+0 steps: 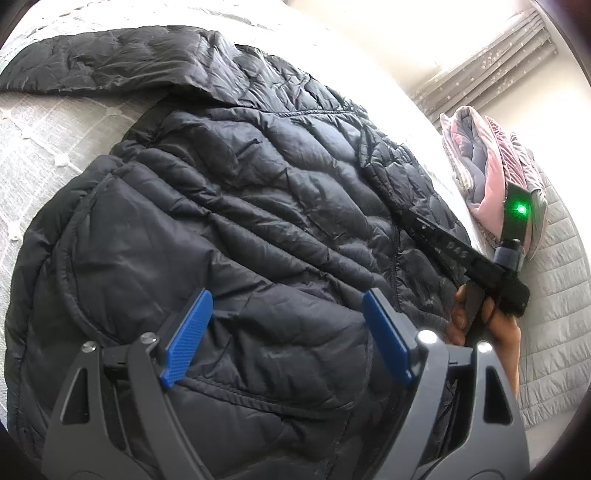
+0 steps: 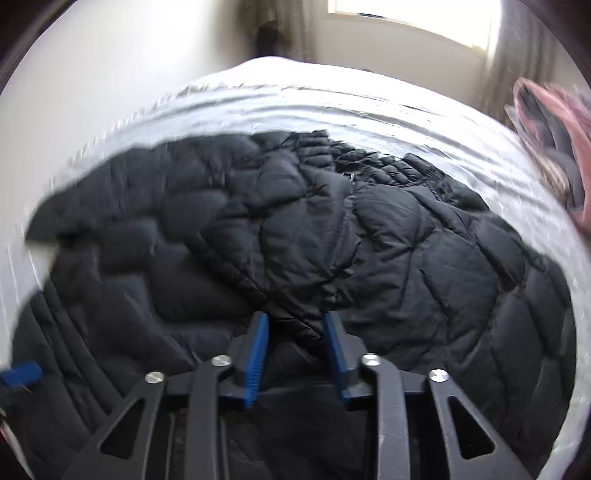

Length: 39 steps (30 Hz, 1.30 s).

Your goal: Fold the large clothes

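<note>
A large black quilted puffer jacket (image 1: 240, 206) lies spread on a bed with a pale grey quilted cover (image 1: 40, 147). One sleeve stretches to the upper left in the left wrist view. My left gripper (image 1: 286, 299) hovers open just above the jacket's lower part, holding nothing. My right gripper (image 2: 297, 325) has its blue pads (image 2: 258, 347) partly closed around a raised fold of the jacket (image 2: 303, 302). The right gripper's black body (image 1: 461, 254) and the hand holding it show at the jacket's right edge in the left wrist view.
A folded pink and grey blanket (image 1: 491, 173) lies on the bed to the right of the jacket; it also shows in the right wrist view (image 2: 554, 147). Curtains (image 1: 491, 62) and a window (image 2: 413, 26) are beyond the bed. A white wall is on the left.
</note>
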### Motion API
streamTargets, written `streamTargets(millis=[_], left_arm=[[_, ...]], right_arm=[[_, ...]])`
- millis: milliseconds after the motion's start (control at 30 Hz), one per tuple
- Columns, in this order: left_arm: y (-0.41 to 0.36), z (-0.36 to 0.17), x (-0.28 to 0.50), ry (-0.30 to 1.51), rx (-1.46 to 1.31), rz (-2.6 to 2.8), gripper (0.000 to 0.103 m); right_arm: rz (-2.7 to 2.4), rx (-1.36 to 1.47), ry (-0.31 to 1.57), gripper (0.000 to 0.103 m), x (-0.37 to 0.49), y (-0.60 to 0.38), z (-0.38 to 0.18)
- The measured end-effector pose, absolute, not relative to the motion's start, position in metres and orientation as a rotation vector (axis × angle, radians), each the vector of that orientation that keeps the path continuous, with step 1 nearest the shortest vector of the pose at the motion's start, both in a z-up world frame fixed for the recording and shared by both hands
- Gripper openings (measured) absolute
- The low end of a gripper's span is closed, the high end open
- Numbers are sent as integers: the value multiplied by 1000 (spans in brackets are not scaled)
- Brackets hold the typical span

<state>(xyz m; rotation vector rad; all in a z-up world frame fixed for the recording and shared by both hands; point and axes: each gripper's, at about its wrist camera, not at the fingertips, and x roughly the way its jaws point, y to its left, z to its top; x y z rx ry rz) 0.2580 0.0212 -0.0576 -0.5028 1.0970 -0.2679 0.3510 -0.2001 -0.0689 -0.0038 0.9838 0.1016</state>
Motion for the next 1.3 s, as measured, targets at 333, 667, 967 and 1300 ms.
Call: streamTargets(millis=[333,667,967,1300], left_arm=[[30,-49,261,1057,-558,-293,84],[113,-46,267,968,-750,-104,84],[277,-70,280,877,-914,299,84],[348,-110,349,887,-1017,335,100]], right_arm=[[101,141,918,74,317,-189,-35],[138,436,950,85,165,-193,-4],[102,532,1005,85,132,-197,-48],[113,461,980,85,126,-202,-34]])
